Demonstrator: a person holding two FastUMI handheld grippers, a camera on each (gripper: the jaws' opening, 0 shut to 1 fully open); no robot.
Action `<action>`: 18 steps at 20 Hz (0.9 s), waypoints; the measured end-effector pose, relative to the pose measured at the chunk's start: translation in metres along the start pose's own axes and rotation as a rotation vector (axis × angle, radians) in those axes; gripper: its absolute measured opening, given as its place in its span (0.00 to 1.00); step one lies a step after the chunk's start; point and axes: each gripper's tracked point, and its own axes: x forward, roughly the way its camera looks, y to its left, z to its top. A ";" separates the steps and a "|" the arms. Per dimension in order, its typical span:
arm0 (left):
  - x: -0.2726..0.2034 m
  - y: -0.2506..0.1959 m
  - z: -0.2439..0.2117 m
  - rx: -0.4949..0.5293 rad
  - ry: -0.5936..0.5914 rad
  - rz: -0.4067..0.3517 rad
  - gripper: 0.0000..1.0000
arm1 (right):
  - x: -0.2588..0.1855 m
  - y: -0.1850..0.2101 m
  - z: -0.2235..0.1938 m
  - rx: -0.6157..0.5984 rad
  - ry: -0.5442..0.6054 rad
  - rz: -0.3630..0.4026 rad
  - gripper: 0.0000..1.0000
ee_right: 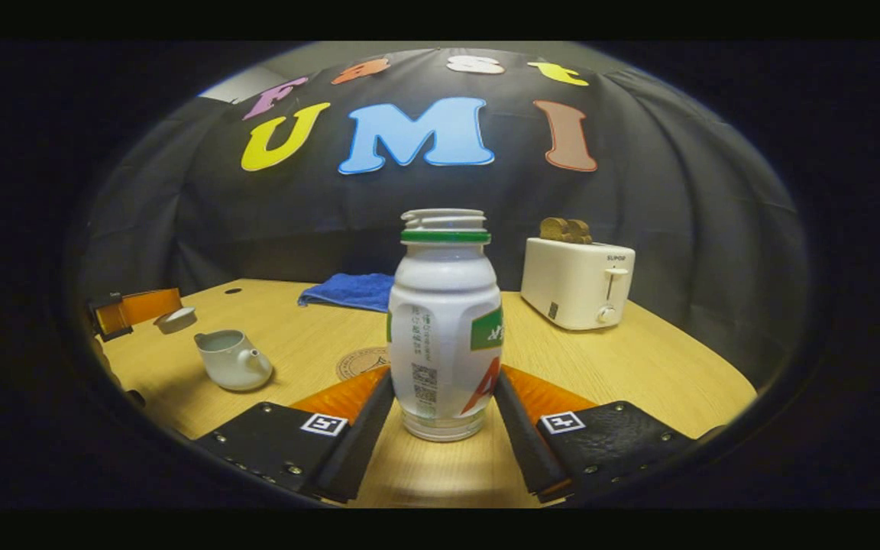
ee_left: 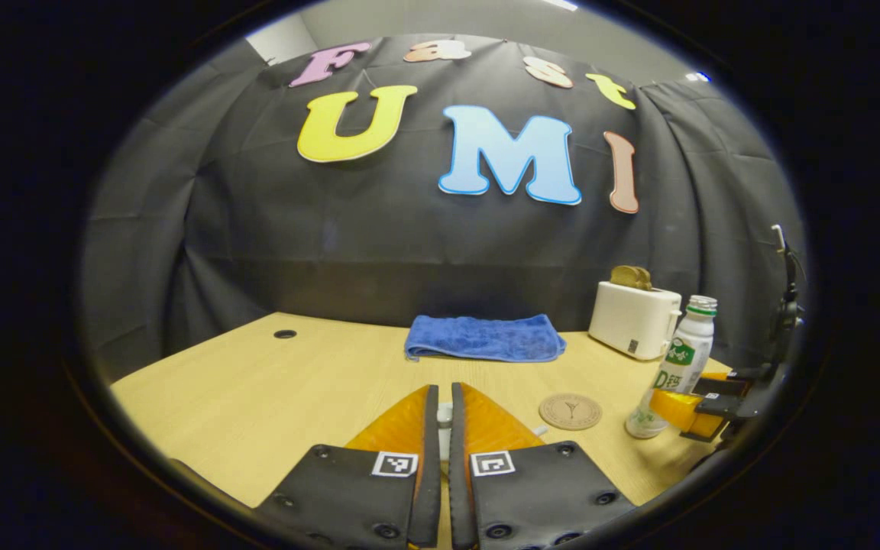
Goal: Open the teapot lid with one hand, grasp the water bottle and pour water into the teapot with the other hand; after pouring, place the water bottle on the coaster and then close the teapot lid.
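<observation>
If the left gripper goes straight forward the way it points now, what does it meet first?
Probably the folded blue towel, which lies on the table ahead of the left gripper. The gripper already holds a small pale thing, likely the teapot lid; depth is unclear.

Water bottle (ee_right: 444,328): white, green neck ring, uncapped, upright between the right tongs (ee_right: 444,397). Teapot (ee_right: 231,359): pale, lidless, spout toward those tongs, to their left. Lid (ee_right: 175,318): beyond teapot. Coaster (ee_left: 570,411): round, flat, just right of left tongs (ee_left: 444,412).
</observation>
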 end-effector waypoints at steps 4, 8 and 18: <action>0.000 0.004 -0.001 -0.002 0.004 0.003 0.15 | 0.000 0.004 0.002 -0.046 -0.004 -0.002 0.74; -0.003 0.014 -0.002 -0.010 0.008 0.013 0.12 | -0.003 0.006 0.014 -0.155 -0.020 -0.038 0.71; -0.012 0.054 -0.010 -0.035 0.019 0.058 0.12 | 0.001 0.029 0.043 -0.594 -0.046 -0.123 0.74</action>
